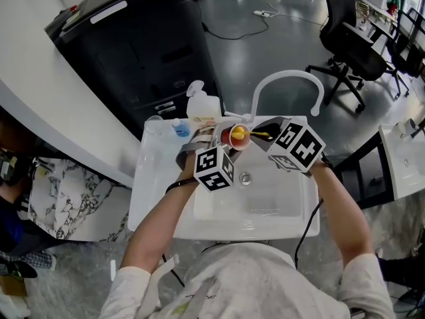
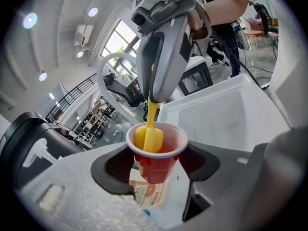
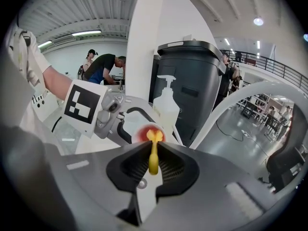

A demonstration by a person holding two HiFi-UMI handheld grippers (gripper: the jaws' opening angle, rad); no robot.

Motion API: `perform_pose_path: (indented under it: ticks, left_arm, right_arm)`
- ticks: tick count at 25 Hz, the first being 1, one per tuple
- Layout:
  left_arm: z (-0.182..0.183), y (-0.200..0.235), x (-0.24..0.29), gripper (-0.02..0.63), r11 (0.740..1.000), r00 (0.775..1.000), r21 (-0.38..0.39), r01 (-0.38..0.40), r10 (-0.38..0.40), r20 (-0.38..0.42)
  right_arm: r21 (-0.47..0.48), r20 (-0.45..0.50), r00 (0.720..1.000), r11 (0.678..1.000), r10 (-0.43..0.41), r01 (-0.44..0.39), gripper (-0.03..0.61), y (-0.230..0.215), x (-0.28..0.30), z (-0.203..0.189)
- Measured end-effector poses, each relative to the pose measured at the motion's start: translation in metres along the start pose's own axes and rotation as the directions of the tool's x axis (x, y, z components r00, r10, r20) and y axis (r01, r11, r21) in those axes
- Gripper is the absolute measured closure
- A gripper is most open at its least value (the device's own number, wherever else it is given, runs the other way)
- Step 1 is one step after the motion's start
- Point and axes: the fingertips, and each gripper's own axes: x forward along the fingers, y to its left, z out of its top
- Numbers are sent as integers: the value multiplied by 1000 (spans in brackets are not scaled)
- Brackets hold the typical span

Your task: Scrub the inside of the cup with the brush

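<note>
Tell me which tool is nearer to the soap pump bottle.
Left. The left tool, gripping the red cup, is just before the soap bottle; the right tool, holding the yellow brush, is farther right.

You're in a big open lab hall with an office side. Beneath your left tongs is a white sink with a gooseneck tap. Past your right tongs stand a pump bottle, a tall black bin, people at benches and a mezzanine railing. Beyond both tongs, office chairs stand on a glossy grey floor with a trailing cable.
</note>
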Motion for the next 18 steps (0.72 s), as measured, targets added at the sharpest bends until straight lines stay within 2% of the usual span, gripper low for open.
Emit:
perform_pose_path:
  ticks: [8,18]
  left_arm:
    - [-2,4,0,317,1000,1000,-12,-9,9,2]
    - [-4,7,1,316,1000,1000,-15,-16,16,-8]
  right_arm:
    - [23,-20,1000,1000,-4,5,545,-3,2,-9]
    - [41,-18,999,999,33,-32,545,9,4,-14]
